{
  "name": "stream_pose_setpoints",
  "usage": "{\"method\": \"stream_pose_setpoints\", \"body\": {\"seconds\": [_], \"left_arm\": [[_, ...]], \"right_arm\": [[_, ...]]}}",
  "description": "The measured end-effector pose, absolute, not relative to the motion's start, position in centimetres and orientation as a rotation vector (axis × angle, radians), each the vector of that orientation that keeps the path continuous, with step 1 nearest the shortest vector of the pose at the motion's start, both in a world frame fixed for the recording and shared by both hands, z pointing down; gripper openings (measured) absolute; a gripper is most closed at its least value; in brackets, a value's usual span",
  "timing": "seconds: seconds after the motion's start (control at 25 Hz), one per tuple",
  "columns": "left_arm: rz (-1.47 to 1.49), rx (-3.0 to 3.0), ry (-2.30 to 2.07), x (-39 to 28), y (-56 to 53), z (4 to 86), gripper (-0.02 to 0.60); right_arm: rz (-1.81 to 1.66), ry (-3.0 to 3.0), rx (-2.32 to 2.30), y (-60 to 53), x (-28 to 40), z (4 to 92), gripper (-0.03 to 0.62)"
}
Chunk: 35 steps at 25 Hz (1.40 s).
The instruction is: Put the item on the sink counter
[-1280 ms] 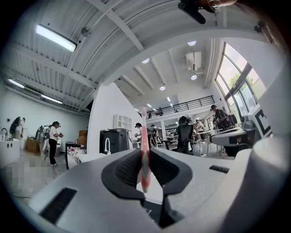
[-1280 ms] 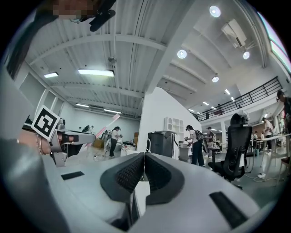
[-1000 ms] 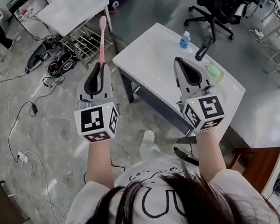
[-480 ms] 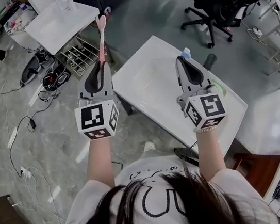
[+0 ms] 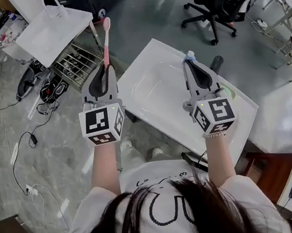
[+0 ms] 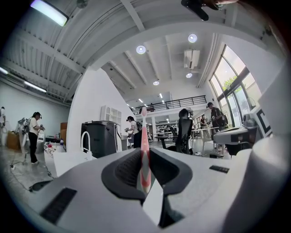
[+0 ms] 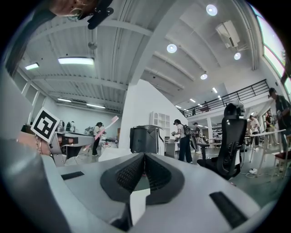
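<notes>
Toothbrush point(image 5: 105, 42), pink, is pinched in the left gripper point(image 5: 107, 66), pointing far. Right gripper point(image 5: 188, 61), jaws pressed together and empty, hangs over the sink counter point(image 5: 151, 58).

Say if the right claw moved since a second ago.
Yes. The right claw advanced across the sink counter toward the blue bottle at its edge.

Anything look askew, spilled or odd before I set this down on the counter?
Nothing stands out. The pink toothbrush sits straight between the left gripper's jaws, clamped at its handle end, head far out front. The sink counter shows no spill. The right gripper is shut and empty.
</notes>
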State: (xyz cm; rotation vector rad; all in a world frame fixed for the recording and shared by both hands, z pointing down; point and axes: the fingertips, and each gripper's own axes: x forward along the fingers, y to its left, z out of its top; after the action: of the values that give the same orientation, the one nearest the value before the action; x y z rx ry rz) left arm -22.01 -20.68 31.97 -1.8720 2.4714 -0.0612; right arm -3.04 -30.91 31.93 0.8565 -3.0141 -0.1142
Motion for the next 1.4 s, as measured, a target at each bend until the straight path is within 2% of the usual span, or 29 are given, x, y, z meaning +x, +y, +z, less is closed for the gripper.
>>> {"method": "stream_pose_setpoints", "body": {"seconds": [0.8, 1.4], "left_arm": [[-0.235, -2.305, 2.159, -26.4, -30.6, 35.5, 0.064], [-0.591, -2.588, 2.155, -25.0, -35.5, 45.4, 0.064]], "right_arm": [[-0.039, -2.817, 1.338, -33.9, -5.9, 33.2, 0.029], [-0.031, -2.691, 1.44, -34.6, -6.4, 34.7, 0.029]]}}
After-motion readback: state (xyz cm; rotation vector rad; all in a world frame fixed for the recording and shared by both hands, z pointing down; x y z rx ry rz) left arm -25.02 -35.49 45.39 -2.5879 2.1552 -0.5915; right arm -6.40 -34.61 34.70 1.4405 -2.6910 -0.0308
